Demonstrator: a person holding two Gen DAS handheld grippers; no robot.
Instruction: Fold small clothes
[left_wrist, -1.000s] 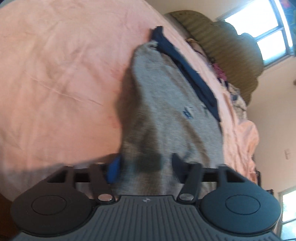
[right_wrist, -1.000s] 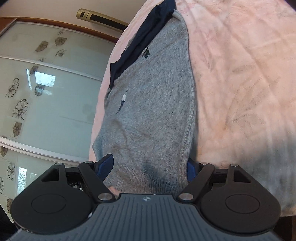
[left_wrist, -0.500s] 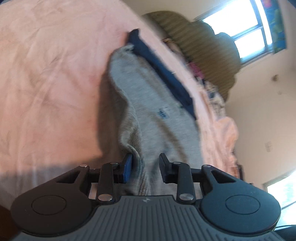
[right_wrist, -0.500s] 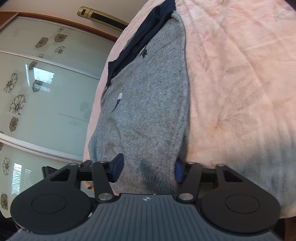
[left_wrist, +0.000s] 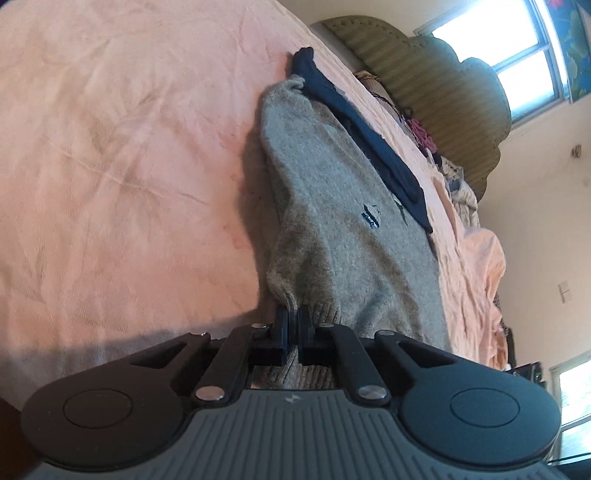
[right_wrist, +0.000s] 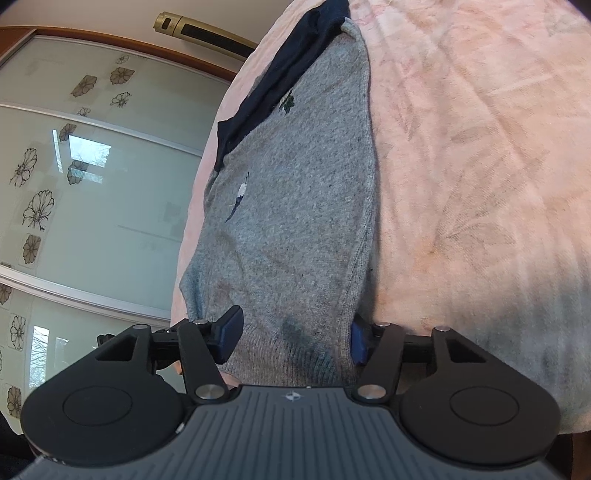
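Grey sweater (left_wrist: 343, 229) hem pinched in left hand-held gripper (left_wrist: 293, 325); right hand-held gripper (right_wrist: 291, 336) jaws just widened, astride hem.

I am working over a bed (left_wrist: 129, 166) covered in a creased pink sheet (right_wrist: 480, 166). A gray sweater (left_wrist: 340, 229) lies stretched out on it near one edge, a dark navy garment (left_wrist: 373, 147) lying along its far side. More clothes are heaped near the headboard (left_wrist: 417, 85).
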